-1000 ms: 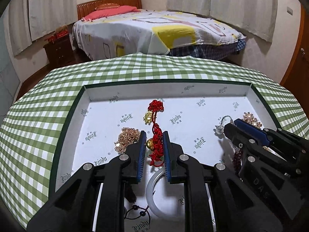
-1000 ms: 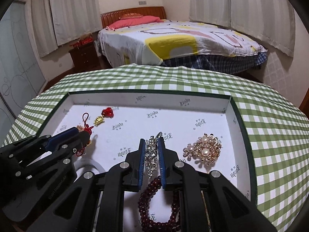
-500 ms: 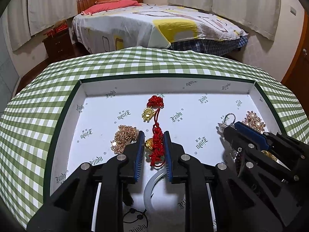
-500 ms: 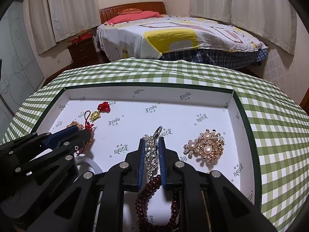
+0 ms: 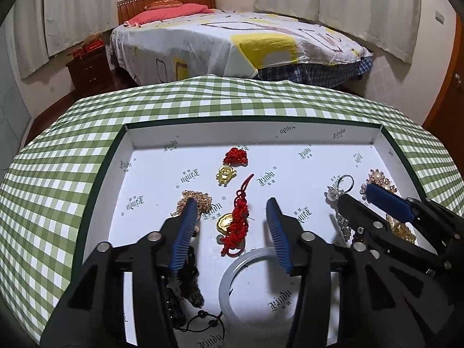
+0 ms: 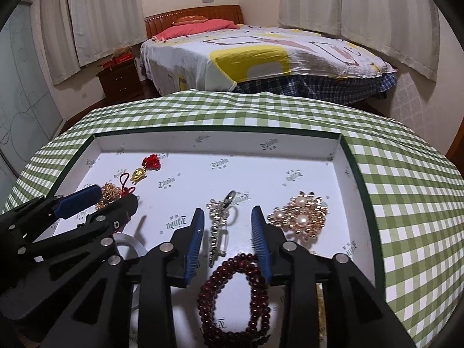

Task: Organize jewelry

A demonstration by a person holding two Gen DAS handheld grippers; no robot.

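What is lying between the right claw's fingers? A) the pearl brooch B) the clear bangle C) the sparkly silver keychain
C: the sparkly silver keychain lies on the tray floor in the gap of the open right claw, untouched; the pearl brooch sits off to its right.

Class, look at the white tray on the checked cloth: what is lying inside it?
Inside the white tray: two red knot charms, a crystal keychain, a pearl brooch, a dark red bead bracelet and a translucent bangle. The grippers cover the nearest pieces.

Both wrist views look closely forward over the shared tray [image 5: 377,133] toward the bed [image 6: 261,58].
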